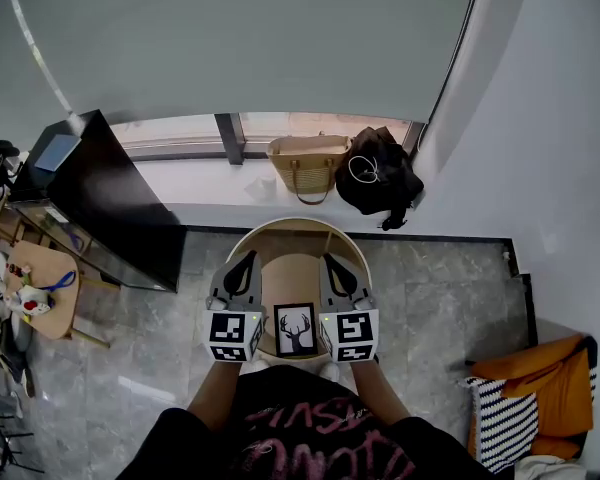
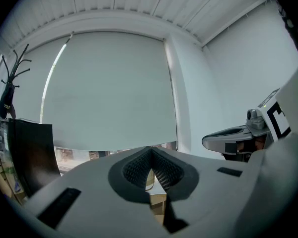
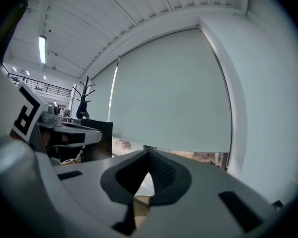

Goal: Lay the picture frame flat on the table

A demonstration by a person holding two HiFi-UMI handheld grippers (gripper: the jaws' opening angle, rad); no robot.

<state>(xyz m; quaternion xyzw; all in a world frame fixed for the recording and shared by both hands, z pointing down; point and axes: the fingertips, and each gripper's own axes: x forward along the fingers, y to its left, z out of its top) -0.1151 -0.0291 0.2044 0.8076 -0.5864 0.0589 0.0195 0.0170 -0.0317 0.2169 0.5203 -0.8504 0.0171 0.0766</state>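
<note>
On the round wooden table (image 1: 292,234) below you, the picture frame (image 1: 295,330) with a deer drawing sits near your edge. Its picture side faces up toward you. I cannot tell if it stands or leans. Your left hand-held gripper (image 1: 248,259) is just beside the frame on one side. It is clenched, its jaws meet at the tips, and it holds nothing. Your right hand-held gripper (image 1: 328,260) is just beside the frame on the other side. It is clenched and holds nothing too. Both point away from you, over the table. By the window past the table, a woven bag (image 1: 308,164) and a black bag (image 1: 378,174) sit side by side.
</note>
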